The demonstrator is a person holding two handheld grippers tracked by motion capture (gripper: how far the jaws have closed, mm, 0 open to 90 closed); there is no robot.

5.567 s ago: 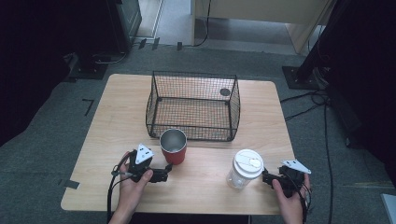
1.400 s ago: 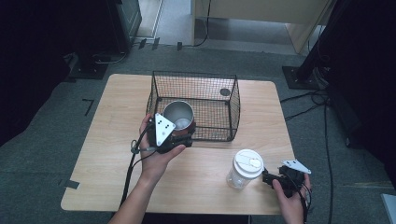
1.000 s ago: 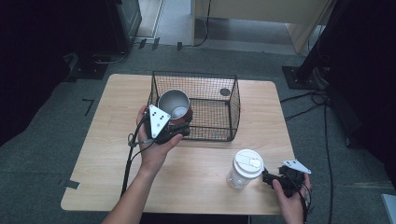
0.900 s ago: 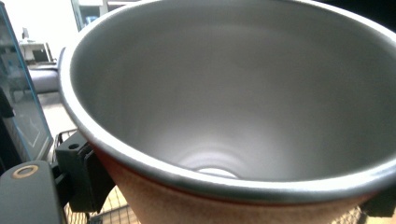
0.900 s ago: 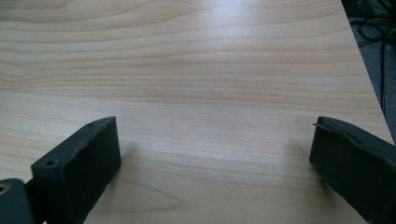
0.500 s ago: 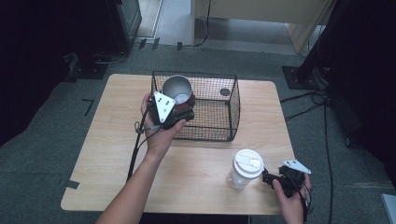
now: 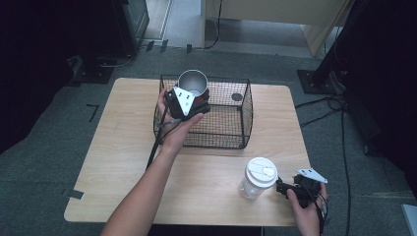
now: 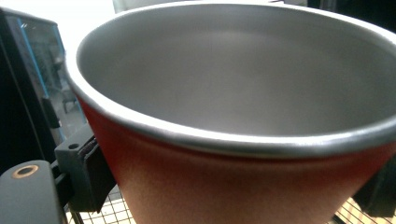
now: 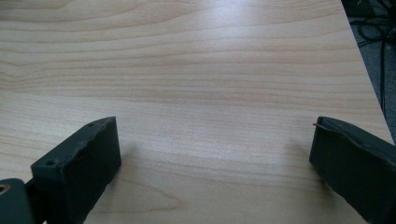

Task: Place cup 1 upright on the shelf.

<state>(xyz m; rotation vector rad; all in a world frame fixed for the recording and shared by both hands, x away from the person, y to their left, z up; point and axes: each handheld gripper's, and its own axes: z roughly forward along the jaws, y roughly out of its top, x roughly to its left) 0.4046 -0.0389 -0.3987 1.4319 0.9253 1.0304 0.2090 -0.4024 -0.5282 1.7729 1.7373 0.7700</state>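
Left gripper [image 7: 193, 102] jaws clamped on red steel-lined cup [image 7: 193, 83] over black wire basket [image 7: 244, 110]; should lower upright, clear of rim; right gripper [image 7: 285, 188] jaws wide, empty.

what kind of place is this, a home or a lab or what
Most likely a lab or workshop set up for recording, not a home. A bare light wooden table stands on grey carpet with black cables trailing across the floor, and dark equipment stands crowd around it.
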